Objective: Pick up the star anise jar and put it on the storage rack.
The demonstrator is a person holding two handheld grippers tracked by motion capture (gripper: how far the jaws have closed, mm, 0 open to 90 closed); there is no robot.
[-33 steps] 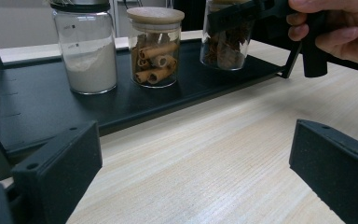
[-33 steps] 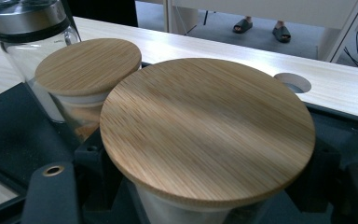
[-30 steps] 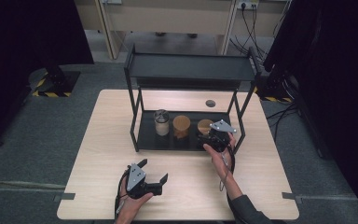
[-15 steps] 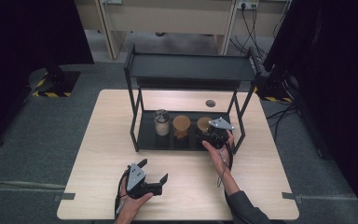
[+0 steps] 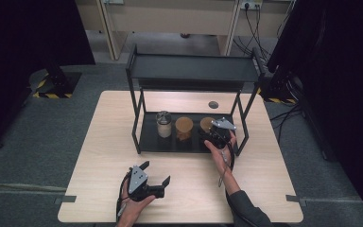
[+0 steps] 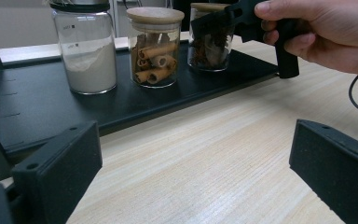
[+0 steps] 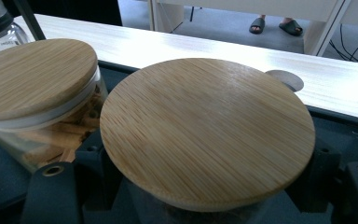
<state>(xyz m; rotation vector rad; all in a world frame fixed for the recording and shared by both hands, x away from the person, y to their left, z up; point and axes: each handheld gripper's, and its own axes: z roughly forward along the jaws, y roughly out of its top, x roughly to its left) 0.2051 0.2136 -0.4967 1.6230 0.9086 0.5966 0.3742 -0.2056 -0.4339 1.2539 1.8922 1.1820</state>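
Observation:
Three glass jars stand on the lower shelf (image 5: 151, 141) of a black rack: a powder jar (image 5: 163, 124) with a metal cap, a cinnamon-stick jar (image 5: 184, 127) and a rightmost jar (image 5: 206, 124) of dark spice, both with wooden lids. My right gripper (image 5: 210, 132) is shut on the rightmost jar; its fingers (image 7: 51, 191) sit just under the round lid (image 7: 207, 130). The left gripper view shows that grip from the side (image 6: 235, 21). My left gripper (image 5: 156, 172) rests open near the table's front edge, its jaws wide apart (image 6: 196, 172) over bare wood.
The rack's top shelf (image 5: 194, 71) overhangs the jars, and its posts (image 5: 134, 109) stand at the corners. A round hole (image 5: 213, 104) lies in the table behind the rack. The cinnamon jar's lid (image 7: 32, 77) nearly touches the held jar's lid.
The right hand and its gripper have edged slightly farther toward the rack. The left gripper and the jars stand as before.

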